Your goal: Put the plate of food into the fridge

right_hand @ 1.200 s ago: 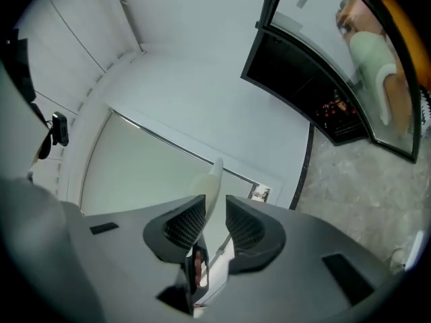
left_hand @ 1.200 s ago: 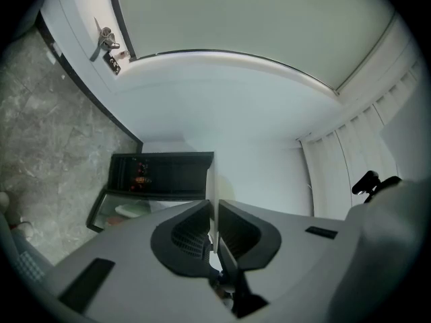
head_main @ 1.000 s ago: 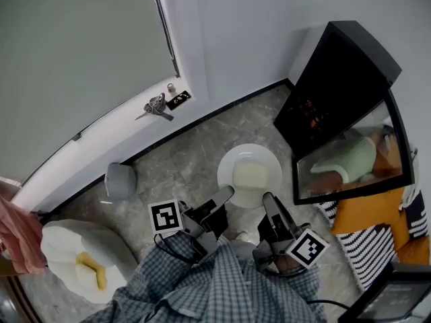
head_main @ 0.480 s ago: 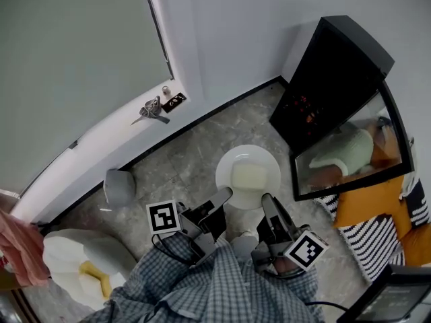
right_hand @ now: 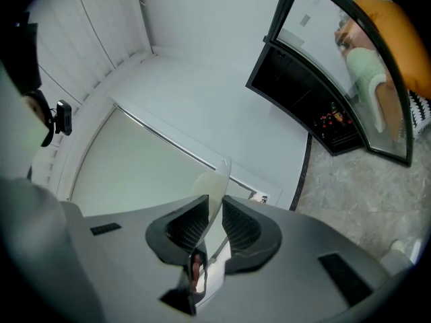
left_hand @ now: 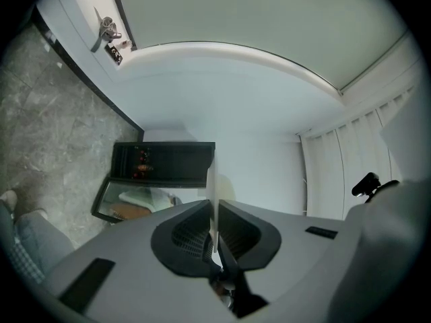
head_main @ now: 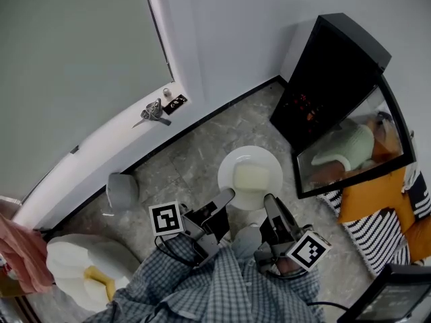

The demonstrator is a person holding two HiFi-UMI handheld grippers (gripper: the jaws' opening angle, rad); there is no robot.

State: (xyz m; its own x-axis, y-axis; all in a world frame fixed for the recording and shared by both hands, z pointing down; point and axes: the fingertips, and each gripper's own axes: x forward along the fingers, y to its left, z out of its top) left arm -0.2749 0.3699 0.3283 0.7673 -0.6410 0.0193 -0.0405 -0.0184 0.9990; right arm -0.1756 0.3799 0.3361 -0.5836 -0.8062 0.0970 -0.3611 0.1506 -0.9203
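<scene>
A white plate (head_main: 229, 163) with a pale square of food (head_main: 250, 177) hangs level above the stone floor, held from both sides. My left gripper (head_main: 225, 196) is shut on its near left rim and my right gripper (head_main: 269, 200) is shut on its near right rim. In the left gripper view the plate (left_hand: 211, 180) shows as a thin white edge pinched in the left gripper (left_hand: 213, 226). The right gripper (right_hand: 213, 226) likewise pinches the plate's edge (right_hand: 219, 180). The black fridge (head_main: 331, 66) stands ahead to the right with its glass door (head_main: 350, 150) swung open.
A pale door with a metal handle (head_main: 155, 109) fills the left wall. On the floor are a grey bin (head_main: 122, 184), a white object with yellow inside (head_main: 79, 268) and a striped cloth (head_main: 385, 237). A pink cloth (head_main: 15, 247) hangs at the far left.
The head view has shifted slightly. Both grippers keep their hold on the plate, which stays at about the same place in front of the open fridge.
</scene>
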